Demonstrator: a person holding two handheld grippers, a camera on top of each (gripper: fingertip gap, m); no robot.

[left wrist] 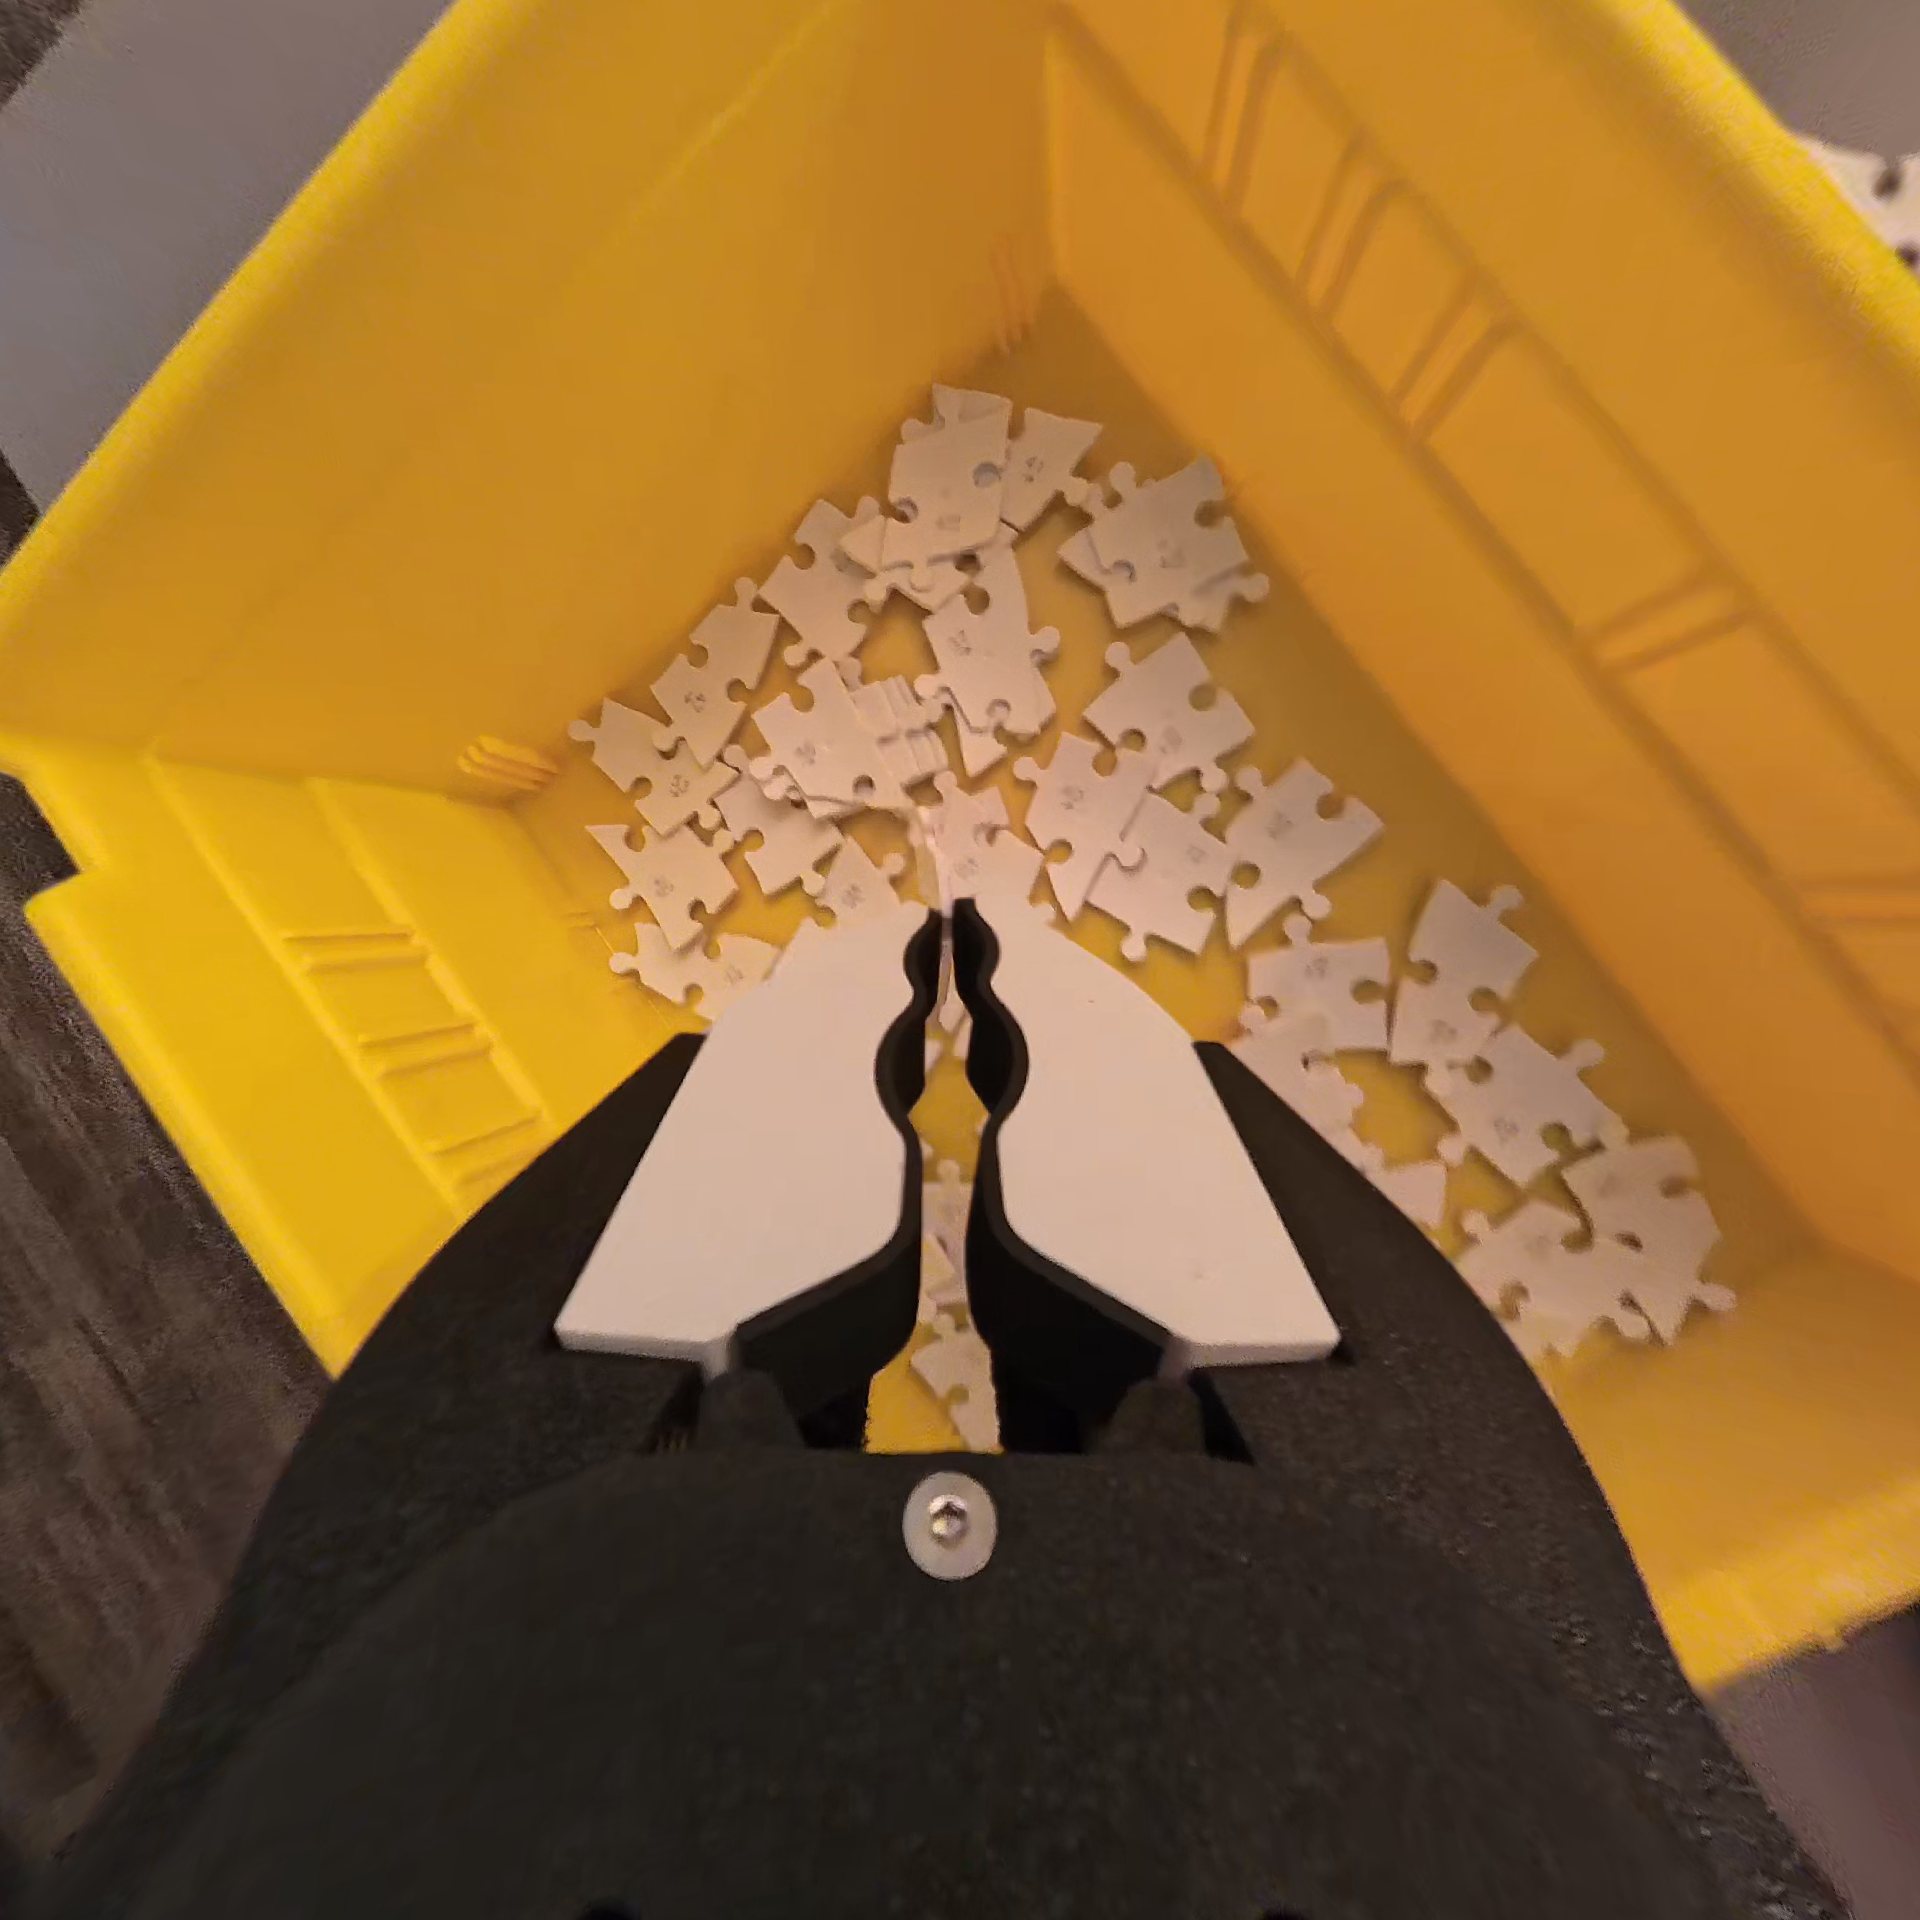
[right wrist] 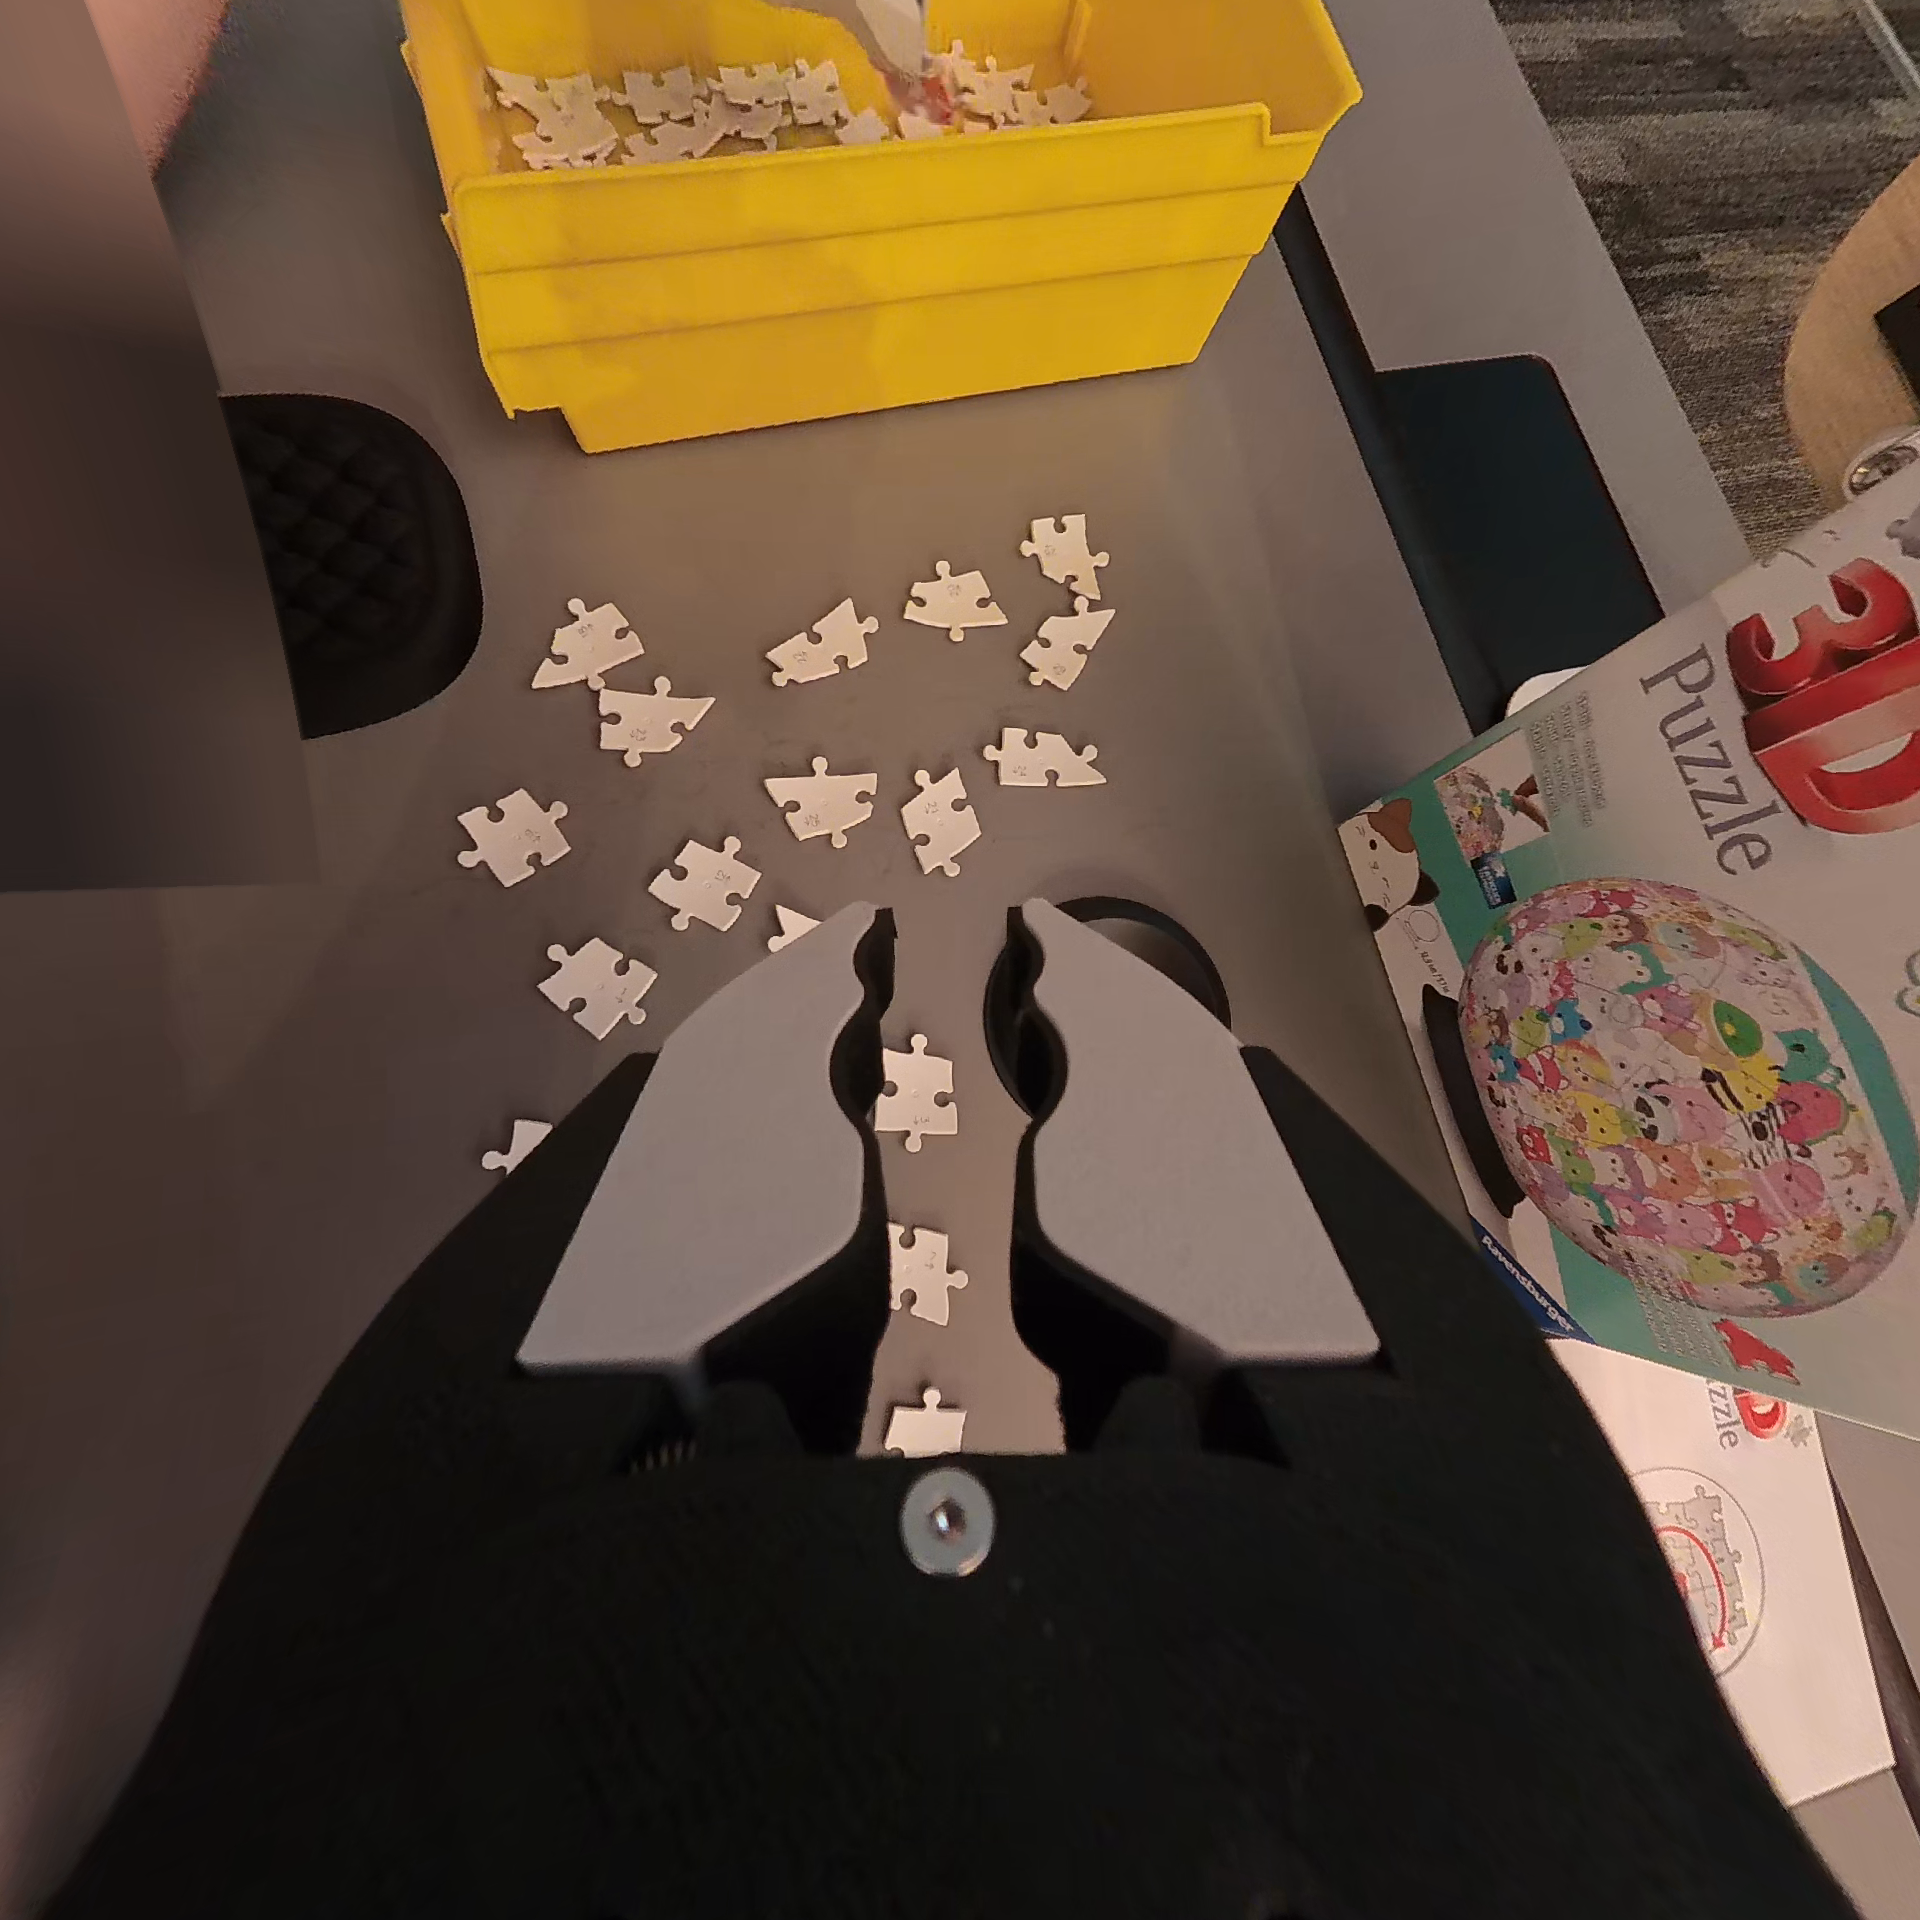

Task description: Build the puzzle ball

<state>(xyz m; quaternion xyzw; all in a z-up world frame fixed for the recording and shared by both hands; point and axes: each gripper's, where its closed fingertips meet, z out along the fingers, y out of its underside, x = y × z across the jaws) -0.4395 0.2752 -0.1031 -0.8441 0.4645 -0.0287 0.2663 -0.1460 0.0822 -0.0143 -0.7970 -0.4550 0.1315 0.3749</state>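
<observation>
Left claw (left wrist: 948,914) reaches down into the yellow bin (left wrist: 623,395), its white fingers (left wrist: 790,1122) drawn together with only a sliver between the tips. A thin pale puzzle piece (left wrist: 945,847) stands edge-on right at those tips, and it looks pinched there, though the blur makes the grip hard to confirm. Around the tips, loose puzzle pieces (left wrist: 1153,727) lie blank side up on the bin floor, heaped toward the far corner and trailing off to the right along the ribbed wall.

Seen from the right wrist view, the bin (right wrist: 862,312) sits at the far end of the grey desk (right wrist: 1195,582), and the left claw (right wrist: 883,31) shows at its top edge, dipped among the pieces inside. On the near side of the bin, to its left, a dark quilted object (right wrist: 353,561) rests at the desk's edge. Straight in front of the bin, a scatter of puzzle pieces (right wrist: 821,805) lies face down on the desk, well apart from one another. Right claw (right wrist: 948,920) hovers over the near end of this scatter with its jaws apart and nothing between them; a few pieces show through the gap. Beside its right finger sits a black ring (right wrist: 1184,945), partly hidden. Farther right of the bin, the puzzle box (right wrist: 1683,1039) with a colourful ball pictured on it lies on the desk, overlapping a white leaflet (right wrist: 1725,1590).
</observation>
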